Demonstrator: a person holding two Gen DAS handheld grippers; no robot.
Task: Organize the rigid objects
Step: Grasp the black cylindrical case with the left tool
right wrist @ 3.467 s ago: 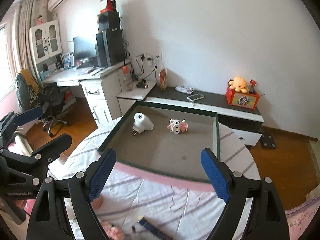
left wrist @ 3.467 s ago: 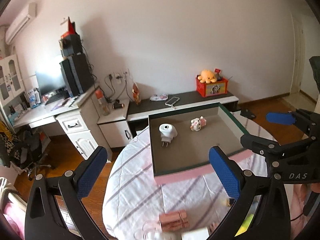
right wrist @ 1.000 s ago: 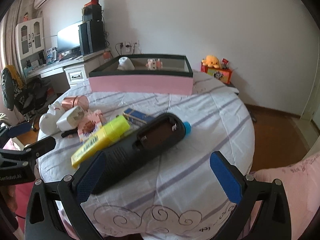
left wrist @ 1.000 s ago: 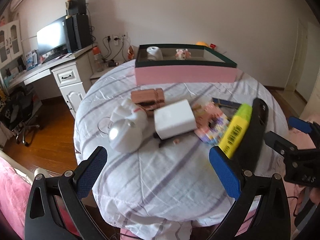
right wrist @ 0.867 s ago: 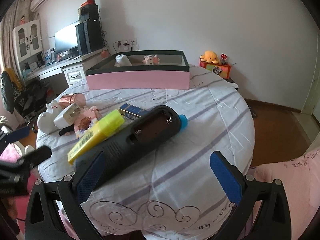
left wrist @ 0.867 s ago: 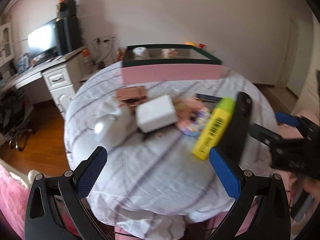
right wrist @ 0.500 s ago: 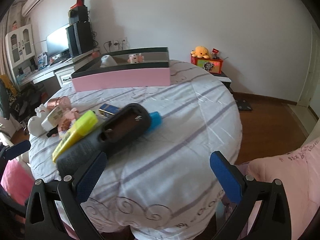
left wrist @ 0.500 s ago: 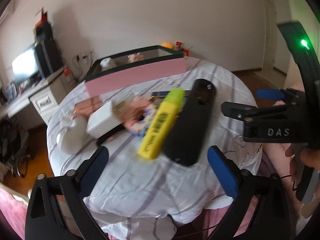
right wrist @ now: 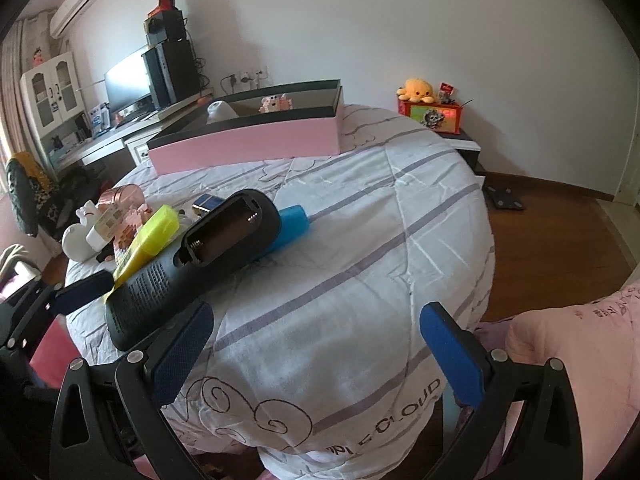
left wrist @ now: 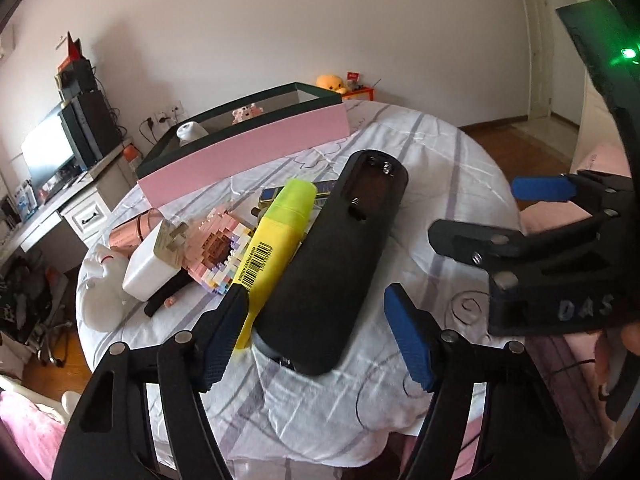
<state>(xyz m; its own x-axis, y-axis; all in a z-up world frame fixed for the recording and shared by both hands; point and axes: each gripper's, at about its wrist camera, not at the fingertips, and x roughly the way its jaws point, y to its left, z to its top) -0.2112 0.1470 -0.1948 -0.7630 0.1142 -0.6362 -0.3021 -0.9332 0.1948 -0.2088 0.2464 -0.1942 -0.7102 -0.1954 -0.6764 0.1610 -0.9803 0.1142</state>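
Left gripper (left wrist: pixel 316 328) closing round near end of black remote (left wrist: pixel 336 256) on table (left wrist: pixel 440 184), pads not yet touching; yellow marker (left wrist: pixel 276 240) just beside. Right gripper (right wrist: pixel 320 352) wide open, nothing between.

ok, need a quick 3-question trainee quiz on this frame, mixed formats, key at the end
1. True or false: the pink box already holds two items.
2. Multiple choice: what lies between the fingers of the left tool, whose jaws are closing?
A. the white charger
B. the near end of the black remote
C. the copper-coloured tin
3. Fill in: the yellow highlighter lies right beside the remote, on the side toward the ____ block figure.

Key
1. True: a white plug-in device and a small pink block figure sit inside.
2. B. The remote lies back up with its battery bay open.
3. Pink: the larger pink block figure on the cloth.
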